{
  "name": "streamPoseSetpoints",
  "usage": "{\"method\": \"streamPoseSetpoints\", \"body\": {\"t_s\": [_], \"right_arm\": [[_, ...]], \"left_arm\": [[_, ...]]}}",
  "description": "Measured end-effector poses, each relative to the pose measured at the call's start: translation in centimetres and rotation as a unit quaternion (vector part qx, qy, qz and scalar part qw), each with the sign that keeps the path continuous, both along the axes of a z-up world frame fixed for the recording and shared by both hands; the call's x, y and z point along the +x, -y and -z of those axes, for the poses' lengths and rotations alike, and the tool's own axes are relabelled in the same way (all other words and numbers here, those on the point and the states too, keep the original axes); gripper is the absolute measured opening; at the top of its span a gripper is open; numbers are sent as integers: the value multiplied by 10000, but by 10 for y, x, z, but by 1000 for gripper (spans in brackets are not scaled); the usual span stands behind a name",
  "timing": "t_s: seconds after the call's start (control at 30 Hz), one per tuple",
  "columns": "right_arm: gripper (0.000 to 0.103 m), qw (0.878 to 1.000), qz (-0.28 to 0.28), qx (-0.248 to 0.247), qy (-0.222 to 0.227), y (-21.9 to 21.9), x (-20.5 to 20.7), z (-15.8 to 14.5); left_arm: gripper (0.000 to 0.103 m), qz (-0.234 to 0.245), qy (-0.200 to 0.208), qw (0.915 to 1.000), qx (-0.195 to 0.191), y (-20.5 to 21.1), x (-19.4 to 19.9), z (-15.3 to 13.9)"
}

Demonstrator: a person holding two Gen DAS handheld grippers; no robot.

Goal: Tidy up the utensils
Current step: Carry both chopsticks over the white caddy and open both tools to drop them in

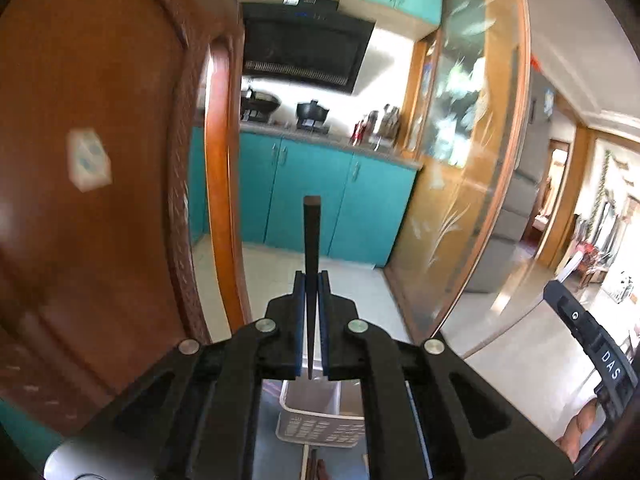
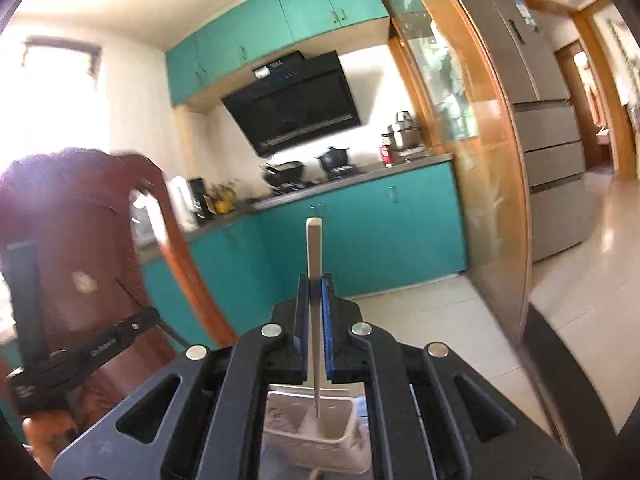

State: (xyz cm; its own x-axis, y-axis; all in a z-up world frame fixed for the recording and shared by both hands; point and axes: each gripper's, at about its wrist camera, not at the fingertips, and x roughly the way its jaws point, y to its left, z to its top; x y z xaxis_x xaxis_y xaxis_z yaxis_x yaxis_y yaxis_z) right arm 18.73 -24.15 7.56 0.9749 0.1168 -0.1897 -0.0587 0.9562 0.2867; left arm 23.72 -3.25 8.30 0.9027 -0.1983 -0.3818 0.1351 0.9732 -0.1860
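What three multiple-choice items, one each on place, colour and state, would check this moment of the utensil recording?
1. Where is the white holder relative to the right tongs?
A. below them
B. on the stove
C. on the fridge

2. What colour is the chopstick in the left tongs?
A. white
B. dark brown
C. red

3. What state are the right tongs in?
A. wide open, empty
B. shut on a pale chopstick
C. shut on a spoon

Answers: 1 A, the holder shows under the tongs; 2 B, the stick is dark; 3 B, the blue pads press the pale stick.
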Motion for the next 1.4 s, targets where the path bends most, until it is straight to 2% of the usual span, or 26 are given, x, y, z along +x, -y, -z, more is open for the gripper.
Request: {"method": "streamPoseSetpoints", "body": {"t_s": [0.13, 0.27, 0.43, 0.67, 0.87, 0.9, 0.93, 1.0, 1.13, 1.27, 1.4], "right_arm": [[7, 9971, -74, -316, -686, -11, 25, 50], [6, 9934, -251, -436, -1036, -18, 29, 86], [6, 9897, -378, -688, -1198, -35, 23, 105], [6, 9846, -476, -1044, -1318, -49, 15, 116], [8, 9804, -582, -1032, -1576, -51, 16, 129], [15, 9804, -615, -977, -1599, -50, 16, 130], [26, 9803, -628, -950, -1613, -50, 14, 131], [39, 9804, -548, -1000, -1605, -49, 10, 135], [42, 9777, -517, -1091, -1720, -49, 13, 143], [43, 9736, -565, -1121, -1909, -52, 21, 154], [45, 9696, -544, -1183, -2073, -56, 31, 167]], "left_arm": [[7, 4, -543, 9985, 108, 7, 22, 50], [7, 31, -1039, 9945, 146, 5, 35, 96], [7, 129, -1394, 9899, 199, 2, 36, 131], [7, 315, -1610, 9861, 273, -2, 25, 154], [7, 433, -1604, 9858, 248, 2, 12, 156], [7, 436, -1574, 9862, 270, 3, 10, 156], [7, 446, -1529, 9868, 286, 2, 4, 156], [7, 465, -1491, 9872, 310, 3, -2, 155], [11, 455, -1526, 9870, 238, -1, -22, 163], [12, 491, -1774, 9829, 78, -4, -42, 185], [13, 553, -1994, 9783, 103, -3, -65, 208]]}}
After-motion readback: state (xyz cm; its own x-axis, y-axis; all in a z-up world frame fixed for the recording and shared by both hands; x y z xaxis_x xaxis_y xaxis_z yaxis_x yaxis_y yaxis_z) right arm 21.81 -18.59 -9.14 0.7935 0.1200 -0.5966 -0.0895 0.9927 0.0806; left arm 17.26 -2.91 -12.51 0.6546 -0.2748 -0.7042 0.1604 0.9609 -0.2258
